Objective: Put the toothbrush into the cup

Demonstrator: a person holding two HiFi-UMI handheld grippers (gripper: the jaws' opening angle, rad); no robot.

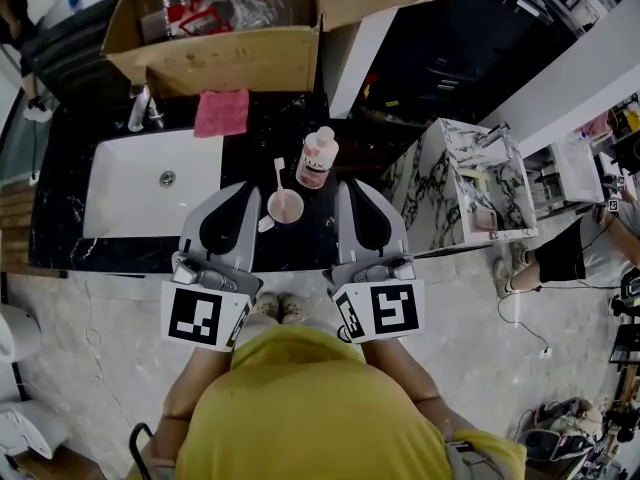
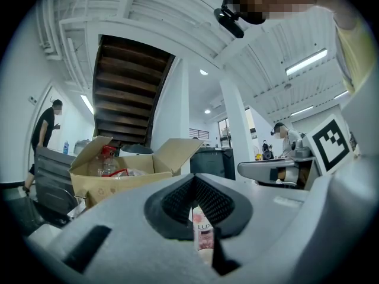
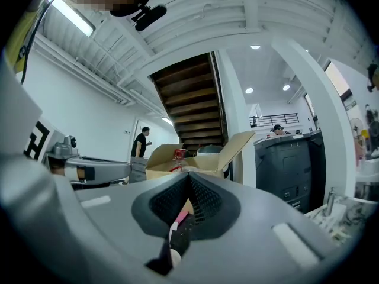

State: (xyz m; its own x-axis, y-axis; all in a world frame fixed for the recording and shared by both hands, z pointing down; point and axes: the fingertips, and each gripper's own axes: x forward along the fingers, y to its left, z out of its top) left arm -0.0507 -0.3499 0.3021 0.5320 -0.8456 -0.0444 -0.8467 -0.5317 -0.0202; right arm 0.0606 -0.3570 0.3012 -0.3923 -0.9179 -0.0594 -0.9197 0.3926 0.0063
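The toothbrush [image 1: 279,175] stands in the pink cup [image 1: 286,208] on the dark surface [image 1: 275,118], beside a bottle [image 1: 317,158]. My left gripper [image 1: 236,188] and right gripper [image 1: 352,188] hover near the cup, jaws closed and empty. The task looks done. Next I need only draw back without knocking the cup.

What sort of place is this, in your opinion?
Probably a mock washbasin counter inside a big workshop hall: a white sink and faucet in a dark counter, with a cardboard box and an open staircase behind.
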